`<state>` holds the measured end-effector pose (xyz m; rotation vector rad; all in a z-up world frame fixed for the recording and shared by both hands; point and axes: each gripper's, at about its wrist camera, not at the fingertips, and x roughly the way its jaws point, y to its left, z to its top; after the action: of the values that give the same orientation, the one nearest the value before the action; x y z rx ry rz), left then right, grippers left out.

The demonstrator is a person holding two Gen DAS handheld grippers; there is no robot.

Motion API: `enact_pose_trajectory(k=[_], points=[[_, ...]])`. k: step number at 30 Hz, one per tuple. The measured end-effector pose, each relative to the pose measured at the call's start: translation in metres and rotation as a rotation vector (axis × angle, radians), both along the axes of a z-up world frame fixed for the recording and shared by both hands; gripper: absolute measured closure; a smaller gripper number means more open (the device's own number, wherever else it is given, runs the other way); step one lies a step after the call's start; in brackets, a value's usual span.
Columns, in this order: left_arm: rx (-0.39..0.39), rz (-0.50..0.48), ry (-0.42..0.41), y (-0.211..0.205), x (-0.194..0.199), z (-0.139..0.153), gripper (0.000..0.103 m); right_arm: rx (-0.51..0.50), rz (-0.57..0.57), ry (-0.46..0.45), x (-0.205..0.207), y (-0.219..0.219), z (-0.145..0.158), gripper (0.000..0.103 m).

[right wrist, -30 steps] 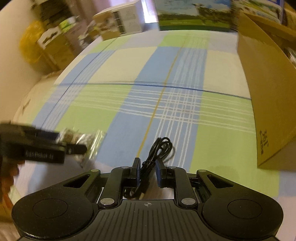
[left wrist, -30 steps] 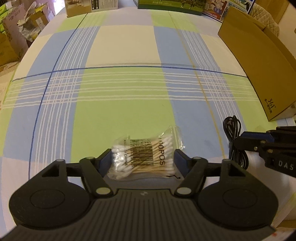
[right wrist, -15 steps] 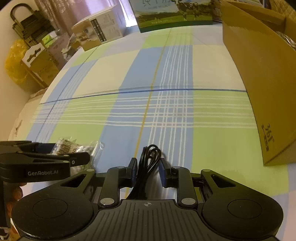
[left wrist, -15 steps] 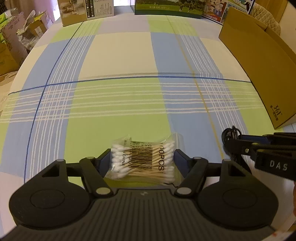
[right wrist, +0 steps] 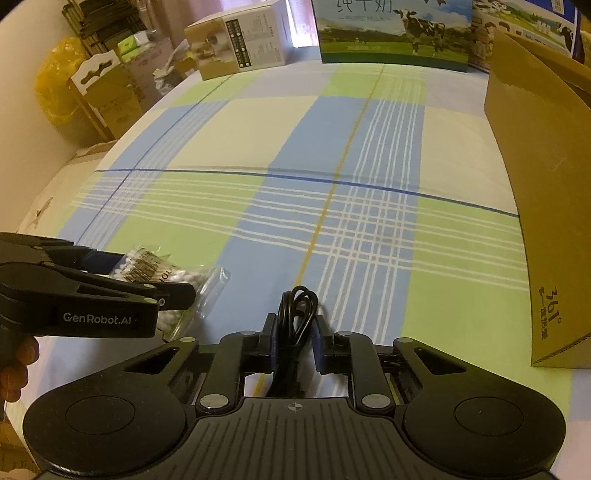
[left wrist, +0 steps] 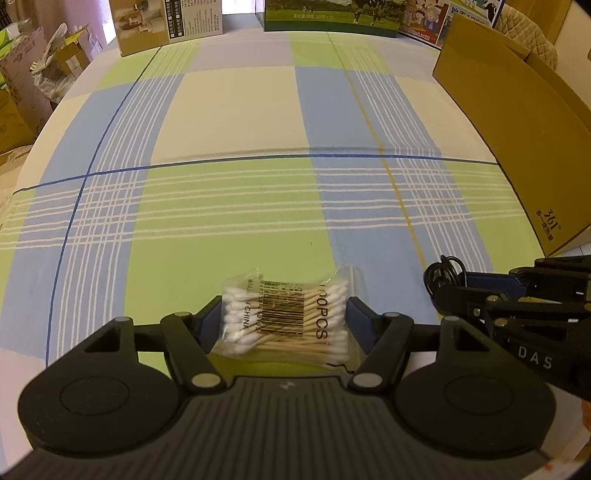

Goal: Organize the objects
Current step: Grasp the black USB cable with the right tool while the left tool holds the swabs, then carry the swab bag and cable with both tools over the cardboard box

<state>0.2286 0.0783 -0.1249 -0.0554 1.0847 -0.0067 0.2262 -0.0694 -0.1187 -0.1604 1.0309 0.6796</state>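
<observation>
A clear bag of cotton swabs [left wrist: 286,319] with a barcode label sits between the fingers of my left gripper [left wrist: 284,314], which is shut on it and holds it above the checked cloth. In the right wrist view the same bag of cotton swabs [right wrist: 173,275] and the left gripper [right wrist: 147,280] show at the left. My right gripper [right wrist: 294,330] is shut on a coiled black cable [right wrist: 297,310], whose loop sticks out past the fingertips. In the left wrist view the black cable [left wrist: 441,277] and right gripper [left wrist: 461,286] appear at the right edge.
An open brown cardboard box [left wrist: 517,147] stands along the right side, also in the right wrist view as the cardboard box [right wrist: 546,184]. A milk carton box [right wrist: 393,33] and a beige product box [right wrist: 240,44] line the far edge. Stacked boxes [right wrist: 103,92] crowd the floor at left.
Both grippers have lifted and tilted up with their loads, so more of the far edge and its boxes shows. Their grips have not changed.
</observation>
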Motion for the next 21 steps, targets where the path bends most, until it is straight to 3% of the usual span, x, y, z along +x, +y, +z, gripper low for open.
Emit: enact_pose_trajectory(k=[11, 21], points=[[-0.003, -0.008, -0.008, 0.0, -0.003, 0.004, 0.037, 0.019, -0.007, 0.005, -0.004, -0.007, 0.003, 0.09], [-0.005, -0.02, -0.052, -0.002, -0.01, 0.024, 0.037, 0.102, -0.019, -0.04, -0.013, -0.024, 0.021, 0.092]])
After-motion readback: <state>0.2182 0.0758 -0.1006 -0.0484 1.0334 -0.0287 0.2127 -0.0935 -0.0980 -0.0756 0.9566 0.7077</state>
